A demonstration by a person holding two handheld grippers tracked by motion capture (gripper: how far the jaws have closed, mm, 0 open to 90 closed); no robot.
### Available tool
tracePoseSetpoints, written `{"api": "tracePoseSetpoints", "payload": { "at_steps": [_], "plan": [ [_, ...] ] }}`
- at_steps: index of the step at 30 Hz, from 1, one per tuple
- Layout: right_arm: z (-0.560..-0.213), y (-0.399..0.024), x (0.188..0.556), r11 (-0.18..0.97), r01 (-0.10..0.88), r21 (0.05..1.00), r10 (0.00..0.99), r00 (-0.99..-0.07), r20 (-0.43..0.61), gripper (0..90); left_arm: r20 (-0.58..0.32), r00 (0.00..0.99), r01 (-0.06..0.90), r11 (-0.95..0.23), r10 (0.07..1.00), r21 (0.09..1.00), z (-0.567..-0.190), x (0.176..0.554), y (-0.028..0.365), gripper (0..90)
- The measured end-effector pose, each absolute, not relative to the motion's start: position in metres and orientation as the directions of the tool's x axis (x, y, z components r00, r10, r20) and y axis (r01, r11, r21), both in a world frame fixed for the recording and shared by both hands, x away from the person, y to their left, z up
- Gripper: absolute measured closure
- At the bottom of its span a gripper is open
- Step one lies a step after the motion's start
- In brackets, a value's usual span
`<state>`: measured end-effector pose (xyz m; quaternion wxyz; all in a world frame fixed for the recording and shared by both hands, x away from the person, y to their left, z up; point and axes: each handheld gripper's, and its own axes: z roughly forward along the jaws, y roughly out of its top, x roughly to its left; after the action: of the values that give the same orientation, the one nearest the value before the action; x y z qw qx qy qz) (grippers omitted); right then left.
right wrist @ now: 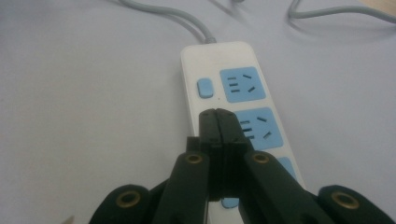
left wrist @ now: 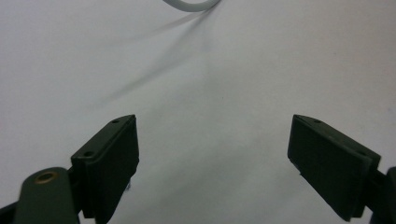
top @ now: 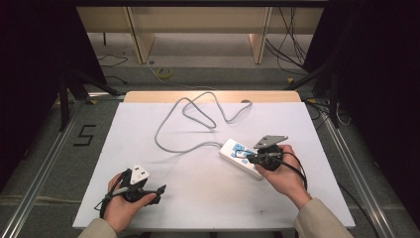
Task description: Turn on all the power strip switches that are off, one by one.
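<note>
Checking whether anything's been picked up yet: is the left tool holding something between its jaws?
No: in the left gripper view the left tool has its jaws spread wide apart with just the bare white table between them.

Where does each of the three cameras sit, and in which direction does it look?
High view: above the person's side of the table, looking forward and down; both forearms, the left gripper and the right gripper show.
Left gripper view: rides on the left gripper, looking along its open fingers at bare table and a loop of grey cable.
Right gripper view: rides on the right gripper, its fingers shut together over the white power strip.
Shared: high and right gripper views both show the power strip; all three show the cable.
</note>
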<state>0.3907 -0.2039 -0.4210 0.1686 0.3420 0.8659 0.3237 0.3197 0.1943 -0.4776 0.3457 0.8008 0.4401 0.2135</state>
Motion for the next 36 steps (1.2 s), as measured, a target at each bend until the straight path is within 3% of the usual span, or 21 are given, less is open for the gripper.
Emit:
{"api": "tracePoseSetpoints", "payload": {
  "at_steps": [36],
  "plan": [
    [-0.423, -0.185, 0.418, 0.585, 0.503, 0.637, 0.695, -0.716, -0.073, 90.0, 0.037, 0.524, 0.555, -0.374, 0.851, 0.743, -0.477, 0.32, 0.194, 16.2]
  ]
}}
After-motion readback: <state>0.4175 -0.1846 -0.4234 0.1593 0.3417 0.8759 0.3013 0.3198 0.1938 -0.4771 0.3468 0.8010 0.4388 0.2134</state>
